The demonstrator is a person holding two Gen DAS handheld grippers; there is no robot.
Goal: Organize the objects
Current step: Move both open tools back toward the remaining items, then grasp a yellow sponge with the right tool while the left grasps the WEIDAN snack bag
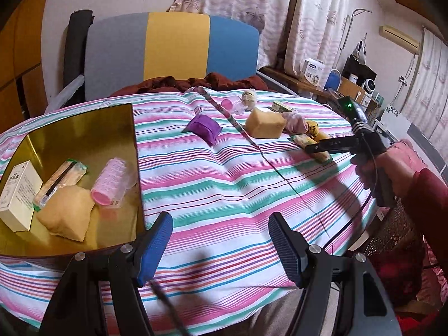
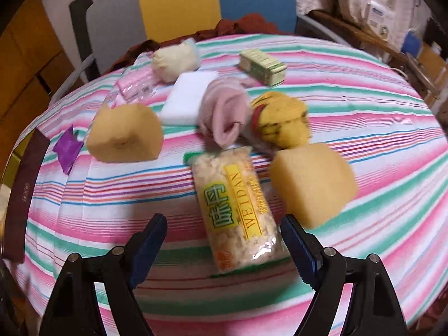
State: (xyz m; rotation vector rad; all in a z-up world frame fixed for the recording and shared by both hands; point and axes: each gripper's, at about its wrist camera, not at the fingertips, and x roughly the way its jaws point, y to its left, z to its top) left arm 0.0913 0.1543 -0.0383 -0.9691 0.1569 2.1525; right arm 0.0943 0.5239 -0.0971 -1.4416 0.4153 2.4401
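Note:
My left gripper (image 1: 220,224) hangs open and empty over the striped cloth, just right of the gold tray (image 1: 84,128). The tray holds a white box (image 1: 16,193), a snack packet (image 1: 63,179), a tan sponge (image 1: 65,210) and a pink roll (image 1: 107,184). My right gripper (image 2: 224,225) is open and points steeply down at a WEIDAN snack packet (image 2: 238,210), whose near end lies between the fingers with no pad pressing on it. Around that packet lie two tan sponges (image 2: 123,137) (image 2: 313,182), a pink cloth (image 2: 224,117) and a yellow striped toy (image 2: 280,120).
Farther back on the cloth lie a white block (image 2: 190,95), a green box (image 2: 263,67), a cream ball (image 2: 173,61), a pink packet (image 2: 134,84) and a purple pouch (image 1: 203,127). A thin stick (image 1: 238,126) crosses the table. A striped chair back (image 1: 173,47) stands behind.

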